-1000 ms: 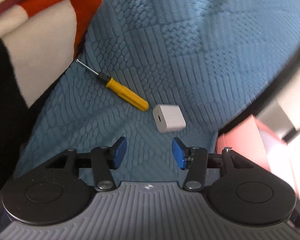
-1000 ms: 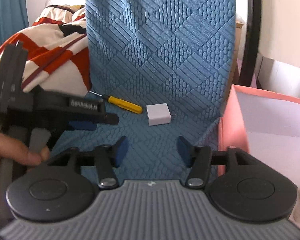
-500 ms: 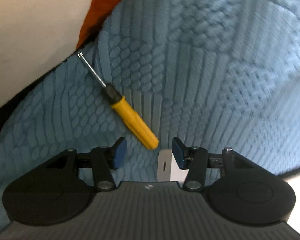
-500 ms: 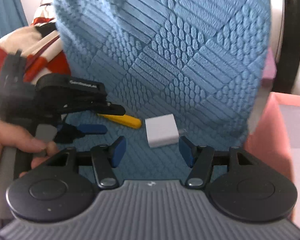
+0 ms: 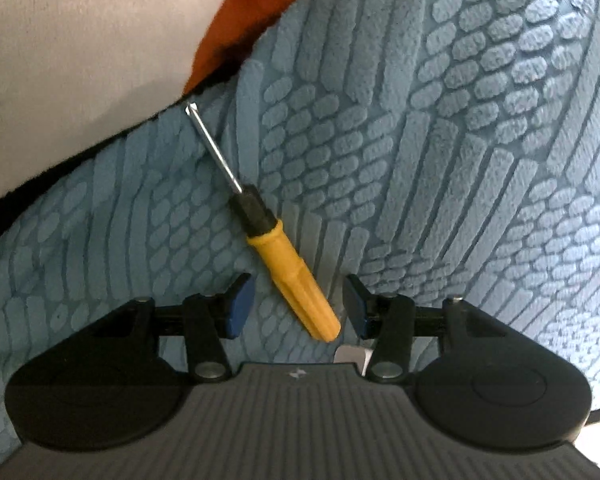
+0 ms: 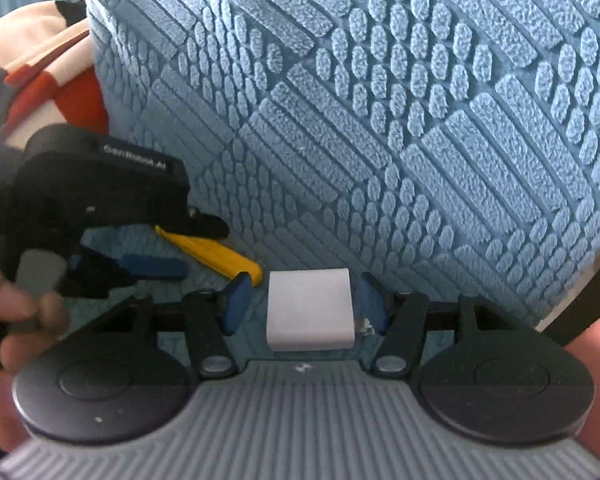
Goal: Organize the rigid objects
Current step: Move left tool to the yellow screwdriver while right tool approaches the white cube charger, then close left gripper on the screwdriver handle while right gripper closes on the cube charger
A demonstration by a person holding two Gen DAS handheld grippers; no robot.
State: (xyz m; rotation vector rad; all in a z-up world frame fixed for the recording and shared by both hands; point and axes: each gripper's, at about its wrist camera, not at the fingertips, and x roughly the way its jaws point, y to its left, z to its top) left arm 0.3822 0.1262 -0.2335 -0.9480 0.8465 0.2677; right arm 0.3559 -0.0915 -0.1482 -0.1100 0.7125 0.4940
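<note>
The left gripper [image 5: 298, 306] stands released around the yellow screwdriver [image 5: 290, 276]; its long axis runs 11 to 5 o'clock, tip away. The right gripper [image 6: 304, 304] brackets the white charger block [image 6: 310, 308], unclenched.

The screwdriver [image 5: 288, 276] has a yellow handle, a black collar and a bright silver shaft. It lies on a blue cover [image 5: 440, 160] embossed with blocks of ribs and oval studs. The charger [image 6: 310, 310] is plain white. Each tool carries blue pads [image 5: 236, 306] on black fingers above a ribbed grey body. Upper left of the frame, a blanket [image 5: 100, 20] shows cream, orange-red and black.
</note>
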